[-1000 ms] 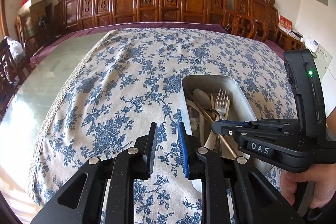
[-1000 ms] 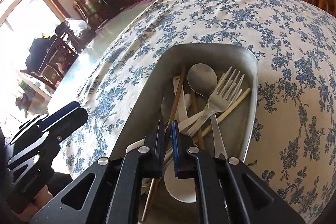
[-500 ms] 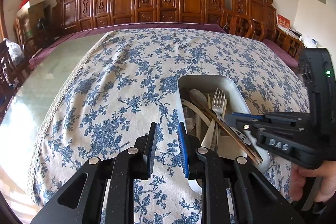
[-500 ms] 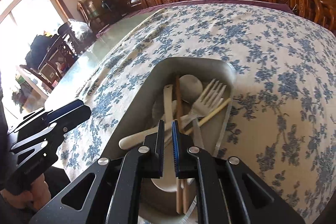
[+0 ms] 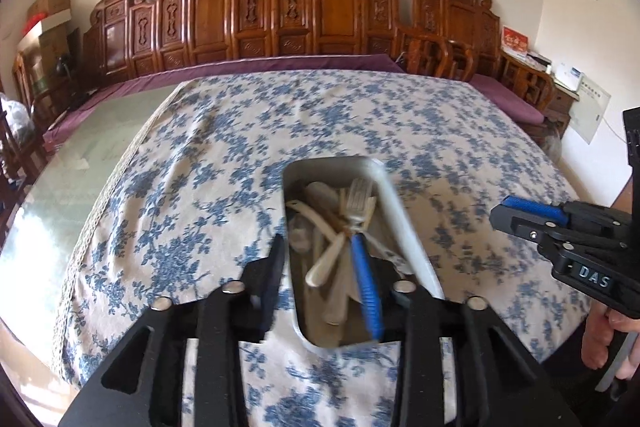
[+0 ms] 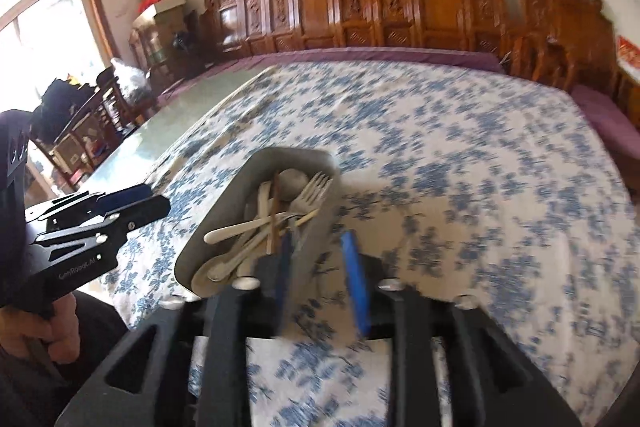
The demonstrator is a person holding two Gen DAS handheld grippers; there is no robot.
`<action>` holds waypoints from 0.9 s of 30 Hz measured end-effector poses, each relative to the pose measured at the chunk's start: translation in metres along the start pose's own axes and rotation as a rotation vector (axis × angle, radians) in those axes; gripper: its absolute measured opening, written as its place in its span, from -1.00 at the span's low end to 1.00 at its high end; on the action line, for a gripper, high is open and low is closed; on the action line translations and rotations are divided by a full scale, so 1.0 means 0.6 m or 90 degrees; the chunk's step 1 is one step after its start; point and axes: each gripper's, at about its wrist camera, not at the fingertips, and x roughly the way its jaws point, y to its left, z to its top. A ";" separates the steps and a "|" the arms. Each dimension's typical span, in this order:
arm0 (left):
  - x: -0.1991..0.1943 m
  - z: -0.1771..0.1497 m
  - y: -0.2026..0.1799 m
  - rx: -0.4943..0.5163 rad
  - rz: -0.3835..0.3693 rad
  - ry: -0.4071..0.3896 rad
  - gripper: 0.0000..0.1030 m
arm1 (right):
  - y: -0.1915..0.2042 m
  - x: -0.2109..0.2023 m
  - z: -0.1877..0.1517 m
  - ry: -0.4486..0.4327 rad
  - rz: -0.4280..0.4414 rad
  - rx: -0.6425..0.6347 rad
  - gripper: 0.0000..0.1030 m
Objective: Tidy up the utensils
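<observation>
A grey metal tray (image 5: 404, 227) (image 6: 224, 215) lies on the flowered tablecloth and holds a metal fork (image 5: 358, 203) (image 6: 314, 189), white spoons (image 5: 324, 259) (image 6: 236, 227), a metal spoon and brown chopsticks (image 6: 274, 211). My left gripper (image 5: 320, 275) hovers above the tray's near end, its jaws opening, with nothing pressed between the pads. My right gripper (image 6: 320, 279) hangs above the tray's near right corner, jaws also opening and empty. In the left wrist view the right gripper (image 5: 532, 211) is at the right, off the tray. In the right wrist view the left gripper (image 6: 116, 207) is at the left.
The blue-flowered cloth (image 5: 240, 155) covers most of the table; bare green glass (image 5: 80, 171) shows at the left. Carved wooden chairs (image 5: 312, 11) line the far wall. A person's hand (image 6: 36, 331) holds the left gripper.
Both grippers have gone from nearly shut to open. The right gripper has lifted out of the tray, up and back to the right. The left gripper has shifted right, over the tray.
</observation>
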 end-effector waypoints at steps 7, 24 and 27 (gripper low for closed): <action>-0.034 0.003 -0.045 0.004 -0.016 -0.008 0.50 | -0.028 -0.083 -0.015 -0.049 -0.056 0.018 0.65; -0.147 0.026 -0.115 0.015 -0.005 -0.060 0.83 | -0.059 -0.235 -0.026 -0.138 -0.139 0.045 0.95; -0.182 0.038 -0.124 0.022 -0.002 -0.087 0.83 | -0.053 -0.278 -0.017 -0.179 -0.139 0.041 0.95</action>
